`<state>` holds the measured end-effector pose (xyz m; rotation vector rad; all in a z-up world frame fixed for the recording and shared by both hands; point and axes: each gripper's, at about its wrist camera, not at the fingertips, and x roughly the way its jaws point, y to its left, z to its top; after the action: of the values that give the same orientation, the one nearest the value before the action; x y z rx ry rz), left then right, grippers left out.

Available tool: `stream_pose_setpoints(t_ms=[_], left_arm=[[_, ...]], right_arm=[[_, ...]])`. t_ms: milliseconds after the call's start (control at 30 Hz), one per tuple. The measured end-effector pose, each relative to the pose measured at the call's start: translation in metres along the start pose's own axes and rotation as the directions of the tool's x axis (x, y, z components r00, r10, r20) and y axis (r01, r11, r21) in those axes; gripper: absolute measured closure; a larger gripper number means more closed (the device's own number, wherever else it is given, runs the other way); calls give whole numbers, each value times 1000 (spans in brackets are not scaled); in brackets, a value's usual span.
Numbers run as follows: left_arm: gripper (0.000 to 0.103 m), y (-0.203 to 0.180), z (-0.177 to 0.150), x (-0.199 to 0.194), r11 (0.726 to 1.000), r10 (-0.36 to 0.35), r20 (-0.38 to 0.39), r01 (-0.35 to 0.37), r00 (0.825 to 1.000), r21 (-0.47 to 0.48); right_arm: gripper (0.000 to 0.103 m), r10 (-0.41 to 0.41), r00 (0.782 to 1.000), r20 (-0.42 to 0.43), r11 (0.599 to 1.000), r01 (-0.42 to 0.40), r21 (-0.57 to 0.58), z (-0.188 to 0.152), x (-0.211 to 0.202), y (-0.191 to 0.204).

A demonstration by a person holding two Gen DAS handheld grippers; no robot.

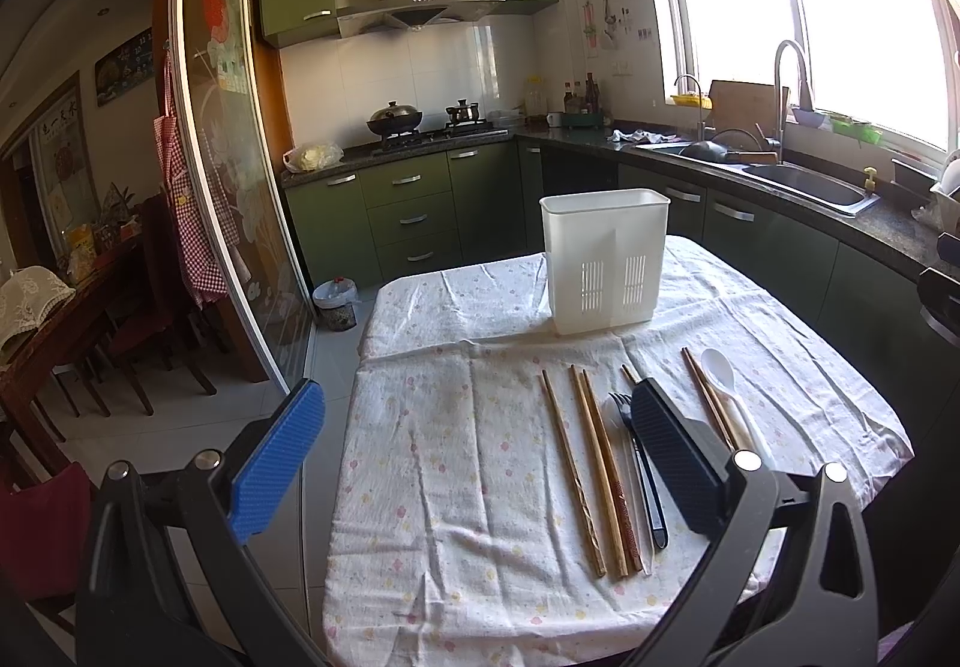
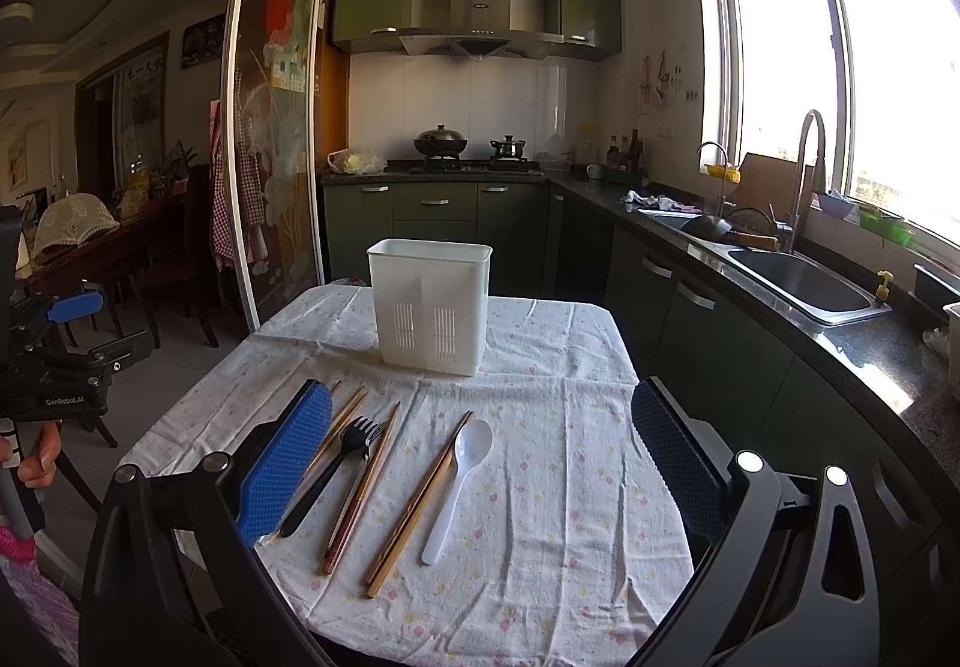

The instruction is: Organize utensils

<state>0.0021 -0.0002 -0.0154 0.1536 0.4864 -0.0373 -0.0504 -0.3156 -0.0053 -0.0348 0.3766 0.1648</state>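
Observation:
A white plastic utensil holder (image 1: 605,262) (image 2: 429,304) stands upright at the far side of the cloth-covered table (image 1: 456,487) (image 2: 540,487). In front of it lie several wooden chopsticks (image 1: 600,469) (image 2: 420,499), a black fork (image 1: 639,463) (image 2: 327,475) and a white spoon (image 1: 723,379) (image 2: 459,481). My left gripper (image 1: 477,454) is open and empty above the table's near left part. My right gripper (image 2: 480,463) is open and empty above the utensils. The left gripper also shows at the left edge of the right wrist view (image 2: 75,307).
Green kitchen cabinets (image 1: 414,211) and a dark counter with a sink (image 2: 804,283) run behind and to the right of the table. A glass sliding door (image 1: 234,157) stands left. A dining table with chairs (image 1: 90,331) is beyond it. A small bin (image 1: 335,304) sits on the floor.

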Motion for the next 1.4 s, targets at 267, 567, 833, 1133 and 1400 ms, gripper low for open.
stream_pose_setpoints(t_ms=[267, 567, 833, 1133, 1400], left_arm=[[6, -4, -1, 5, 999, -5, -63, 7, 998, 31], [6, -17, 9, 9, 994, -4, -109, 16, 994, 109], [6, -35, 21, 20, 992, -53, -101, 64, 993, 107], [6, -51, 35, 72, 979, -169, -345, 199, 923, 52], [25, -67, 11, 168, 964, -248, -645, 247, 723, -95]], right_arm=[[4, -3, 1000, -8, 1000, 3, 2, -4, 5, 0], [4, -1, 999, -37, 1000, 1, 11, -7, 14, -3], [4, -1, 997, -72, 1000, 2, 22, -11, 25, -7], [4, -14, 990, -139, 998, 22, 61, -21, 46, -22], [4, 52, 966, -255, 989, -14, 150, -35, 75, -35]])
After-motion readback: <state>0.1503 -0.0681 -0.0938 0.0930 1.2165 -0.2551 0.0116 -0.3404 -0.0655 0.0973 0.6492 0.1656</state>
